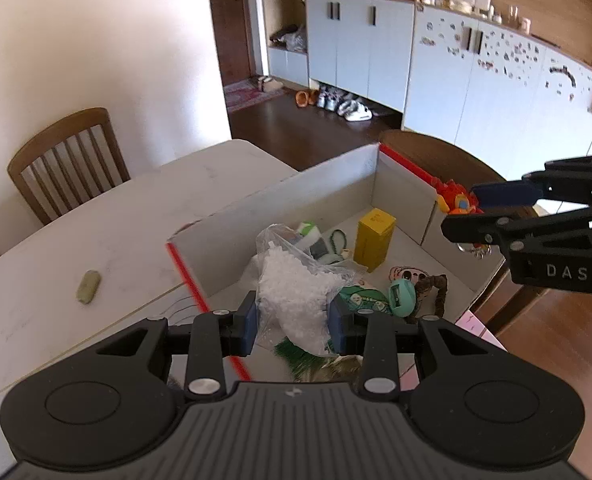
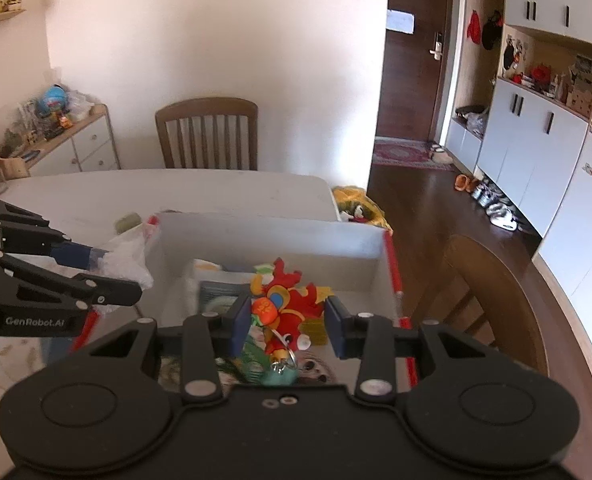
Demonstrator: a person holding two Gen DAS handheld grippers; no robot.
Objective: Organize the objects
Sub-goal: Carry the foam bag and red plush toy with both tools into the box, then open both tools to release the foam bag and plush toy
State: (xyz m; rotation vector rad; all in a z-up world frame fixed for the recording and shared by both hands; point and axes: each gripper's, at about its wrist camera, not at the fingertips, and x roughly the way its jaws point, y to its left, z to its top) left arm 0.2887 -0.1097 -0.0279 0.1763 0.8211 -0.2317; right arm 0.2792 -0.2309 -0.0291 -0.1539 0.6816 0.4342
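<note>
At 9 o'clock from the box (image 1: 335,184), a small green bar (image 1: 88,286) lies on the table (image 1: 116,220). Your left gripper (image 1: 294,318) is clamped on a clear bag of white pellets (image 1: 296,292), above the box's near half. At 3 o'clock, your right gripper (image 2: 288,318) grips a red dragon toy (image 2: 286,300) over the box interior.

A box (image 1: 280,216) sits on the bench (image 1: 108,240); inside it a carton (image 1: 373,238) stands behind a bag (image 1: 299,292), a chair (image 1: 66,160) beyond.
</note>
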